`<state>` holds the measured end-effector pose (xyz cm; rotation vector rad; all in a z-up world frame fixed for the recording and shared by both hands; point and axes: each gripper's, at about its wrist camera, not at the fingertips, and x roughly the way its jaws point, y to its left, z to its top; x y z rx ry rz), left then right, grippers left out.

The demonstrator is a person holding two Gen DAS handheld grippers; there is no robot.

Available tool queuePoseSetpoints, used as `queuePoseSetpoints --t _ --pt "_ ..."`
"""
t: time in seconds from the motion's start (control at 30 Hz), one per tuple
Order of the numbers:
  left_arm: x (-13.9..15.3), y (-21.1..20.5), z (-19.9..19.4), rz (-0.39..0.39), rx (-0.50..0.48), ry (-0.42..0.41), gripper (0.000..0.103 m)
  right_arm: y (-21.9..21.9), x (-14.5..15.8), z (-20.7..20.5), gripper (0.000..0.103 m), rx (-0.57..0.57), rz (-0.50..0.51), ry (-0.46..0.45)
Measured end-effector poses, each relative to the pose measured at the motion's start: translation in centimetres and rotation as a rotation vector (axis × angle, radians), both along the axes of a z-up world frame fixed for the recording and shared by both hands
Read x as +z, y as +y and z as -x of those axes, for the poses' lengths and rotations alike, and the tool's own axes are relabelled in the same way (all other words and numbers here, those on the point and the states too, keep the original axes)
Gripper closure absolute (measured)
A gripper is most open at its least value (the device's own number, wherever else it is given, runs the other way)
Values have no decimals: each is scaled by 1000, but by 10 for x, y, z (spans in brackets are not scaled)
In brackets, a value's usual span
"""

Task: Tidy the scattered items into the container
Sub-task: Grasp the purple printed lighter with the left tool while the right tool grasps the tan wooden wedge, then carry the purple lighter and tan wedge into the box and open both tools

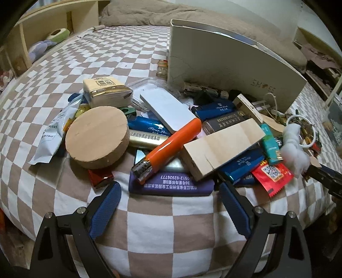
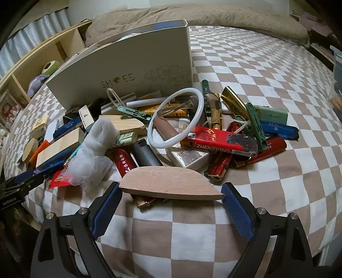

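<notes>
A pile of small items lies on the checkered bed in front of a white shoe box (image 1: 224,62), also in the right wrist view (image 2: 128,70). My left gripper (image 1: 170,190) is open, its jaws on either side of a purple lighter (image 1: 171,184); an orange lighter (image 1: 168,147), a round wooden disc (image 1: 97,136) and a wooden block (image 1: 222,145) lie just beyond. My right gripper (image 2: 171,192) is open, its jaws flanking a leaf-shaped wooden piece (image 2: 171,182). Beyond it lie a red pack (image 2: 220,141), a white ring (image 2: 174,117) and a white wad (image 2: 94,149).
A wooden shelf unit (image 1: 53,23) with plush toys stands at the left of the bed. A beige blanket (image 1: 171,15) lies behind the box. The other gripper (image 1: 327,177) shows at the right edge. The bed edge runs just below both grippers.
</notes>
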<state>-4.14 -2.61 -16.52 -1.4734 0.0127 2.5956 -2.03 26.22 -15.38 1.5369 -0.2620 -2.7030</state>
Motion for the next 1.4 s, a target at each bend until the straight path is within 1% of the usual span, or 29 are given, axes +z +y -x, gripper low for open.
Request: queuePoseSetpoints --t 0.13,0.2,0.47,0.53,0.83,1.03,1.13,1.4 --pt "-1 10 -2 32 -12 19 13 0 0 0 9 1 -1 0" --pt "0 8 -4 41 -10 23 21 0 1 0 9 0 2 0" --pt "0 5 -7 29 -26 13 22 0 3 0 9 -2 2 6" --pt "5 5 -20 24 -28 8 22 0 5 -2 9 0 -3 12" --pt "17 -2 -42 -31 -3 -17 22 -4 15 -8 9 2 -9 29" --pt "32 -2 -42 -50 7 17 22 -11 26 -12 9 19 -15 57" --pt "38 0 -32 -60 13 36 22 -14 33 -12 9 25 -13 74" --pt "63 8 -21 -75 0 100 22 -24 51 -7 9 36 -4 119"
